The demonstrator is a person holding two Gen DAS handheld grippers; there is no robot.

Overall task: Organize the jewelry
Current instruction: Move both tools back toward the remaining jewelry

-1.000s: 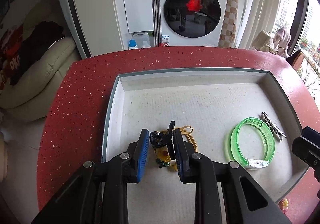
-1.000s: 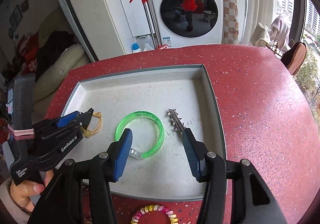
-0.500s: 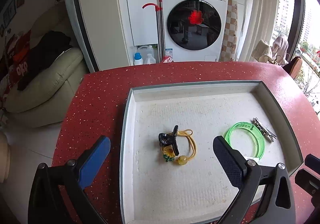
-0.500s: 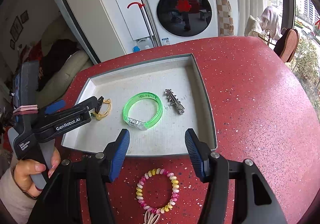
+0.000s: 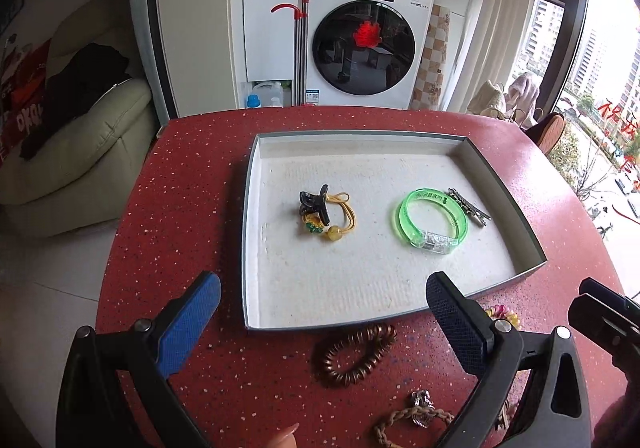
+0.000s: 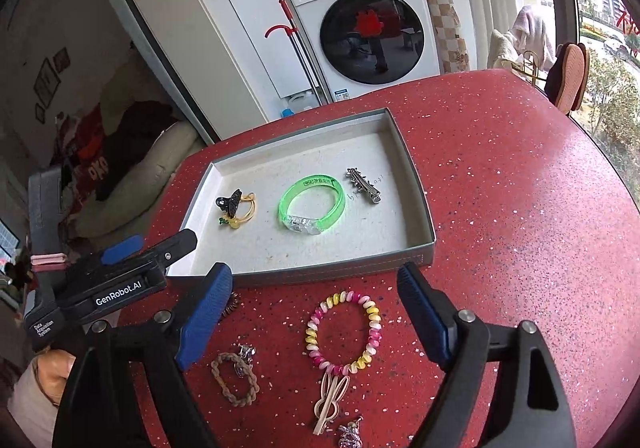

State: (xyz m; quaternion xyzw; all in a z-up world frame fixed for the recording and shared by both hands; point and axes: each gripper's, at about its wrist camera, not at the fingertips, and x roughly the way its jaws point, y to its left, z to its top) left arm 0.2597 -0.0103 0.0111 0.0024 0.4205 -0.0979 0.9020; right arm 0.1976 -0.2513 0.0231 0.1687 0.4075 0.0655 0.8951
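Observation:
A grey tray (image 5: 250,248) on the red table holds a black claw clip tangled with a yellow hair tie (image 5: 320,210), a green bangle (image 5: 432,220) and a silver hair clip (image 5: 468,202). My left gripper (image 5: 322,280) stands wide open over the tray's near edge, with nothing between its fingers. In the right wrist view, my right gripper (image 6: 313,270) hangs above a pink and yellow spiral hair tie (image 6: 344,332) in front of the tray (image 6: 304,274). Its jaws are opening and hold nothing. The left gripper (image 6: 160,244) shows there at the left.
Loose on the table before the tray lie a brown spiral hair tie (image 5: 356,352), a braided bracelet (image 6: 234,378), a beige bunny-shaped clip (image 6: 330,400) and a small sparkly piece (image 6: 350,434). A sofa and a washing machine stand beyond the table's far edge.
The left gripper let go of the black clip and yellow tie in the tray, opened wide and drew back. The right gripper also drew back out of the tray and spread its jaws.

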